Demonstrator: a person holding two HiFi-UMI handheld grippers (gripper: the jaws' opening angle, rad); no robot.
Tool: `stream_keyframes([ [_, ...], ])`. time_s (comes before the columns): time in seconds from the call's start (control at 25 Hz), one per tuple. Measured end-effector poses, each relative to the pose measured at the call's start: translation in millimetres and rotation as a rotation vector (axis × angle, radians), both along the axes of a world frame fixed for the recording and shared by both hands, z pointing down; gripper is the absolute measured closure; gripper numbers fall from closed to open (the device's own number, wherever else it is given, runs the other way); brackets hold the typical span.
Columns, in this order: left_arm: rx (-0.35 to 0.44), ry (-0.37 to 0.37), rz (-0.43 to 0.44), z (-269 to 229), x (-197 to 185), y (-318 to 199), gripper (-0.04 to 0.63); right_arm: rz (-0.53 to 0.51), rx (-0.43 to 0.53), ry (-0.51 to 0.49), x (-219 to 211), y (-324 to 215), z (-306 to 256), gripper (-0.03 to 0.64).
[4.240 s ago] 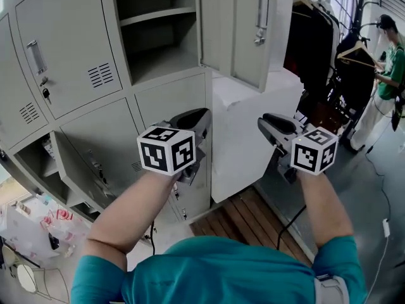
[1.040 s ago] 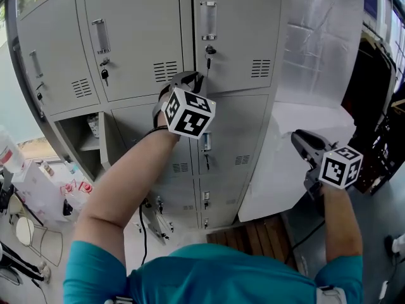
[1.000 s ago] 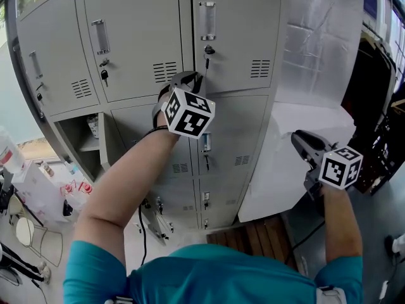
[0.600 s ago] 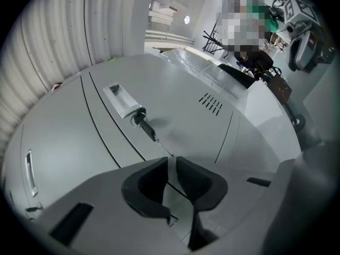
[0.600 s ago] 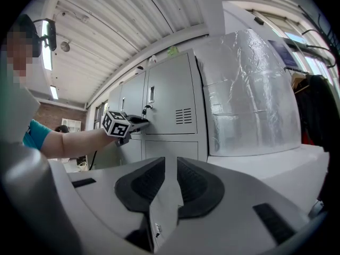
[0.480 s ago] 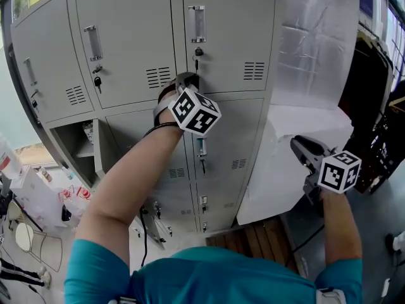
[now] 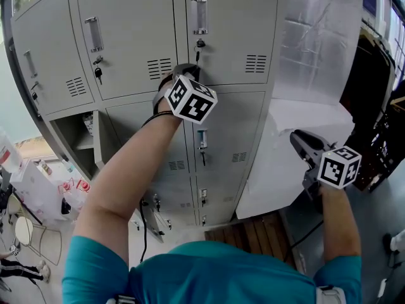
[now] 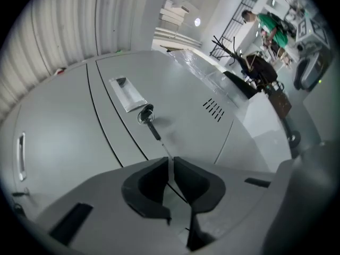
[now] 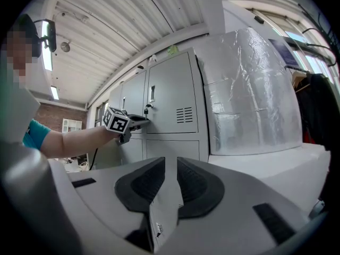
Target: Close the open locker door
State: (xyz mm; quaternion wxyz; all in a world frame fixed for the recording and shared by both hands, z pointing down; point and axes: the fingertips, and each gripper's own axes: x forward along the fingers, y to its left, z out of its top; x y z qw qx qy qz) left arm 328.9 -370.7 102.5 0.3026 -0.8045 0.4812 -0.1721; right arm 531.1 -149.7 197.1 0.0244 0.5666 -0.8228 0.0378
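Note:
The upper right locker door lies flush with its grey neighbours, its handle and key facing me. My left gripper is raised to that door's lower left corner, just below the key. Its jaws are closing to a sliver of a gap with nothing between them. My right gripper hangs low at the right, away from the lockers. Its jaws stand a narrow gap apart and hold nothing. It looks toward the left gripper and the lockers.
A lower left compartment stands open with its door swung out. A plastic-wrapped white block sits right of the lockers, with dark clothes on a rack beyond. Wooden slats lie below. A person in green stands far off.
The upper right door, swung open four seconds ago, now lies shut. My left gripper went up to it near the key. Over the last second its jaws narrowed; the right gripper barely moved.

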Motion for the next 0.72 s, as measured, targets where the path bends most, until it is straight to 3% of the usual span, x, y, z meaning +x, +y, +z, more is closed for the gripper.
stream_keyframes([
  [0.16, -0.152, 0.137, 0.107, 17, -8, 21, 0.572, -0.012, 0.010, -0.002, -6, 4, -2, 0.551],
  [0.48, -0.393, 0.425, 0.386, 61, -16, 115, 0.572, -0.044, 0.041, 0.004, -22, 10, -12, 0.551],
  [0.6, -0.509, 0.535, 0.448, 91, -23, 132, 0.572, -0.048, 0.060, 0.035, -29, 13, -14, 0.551],
  [0.72, -0.593, 0.588, 0.489, 121, -27, 146, 0.577, -0.056, 0.068, 0.045, -34, 14, -11, 0.552],
])
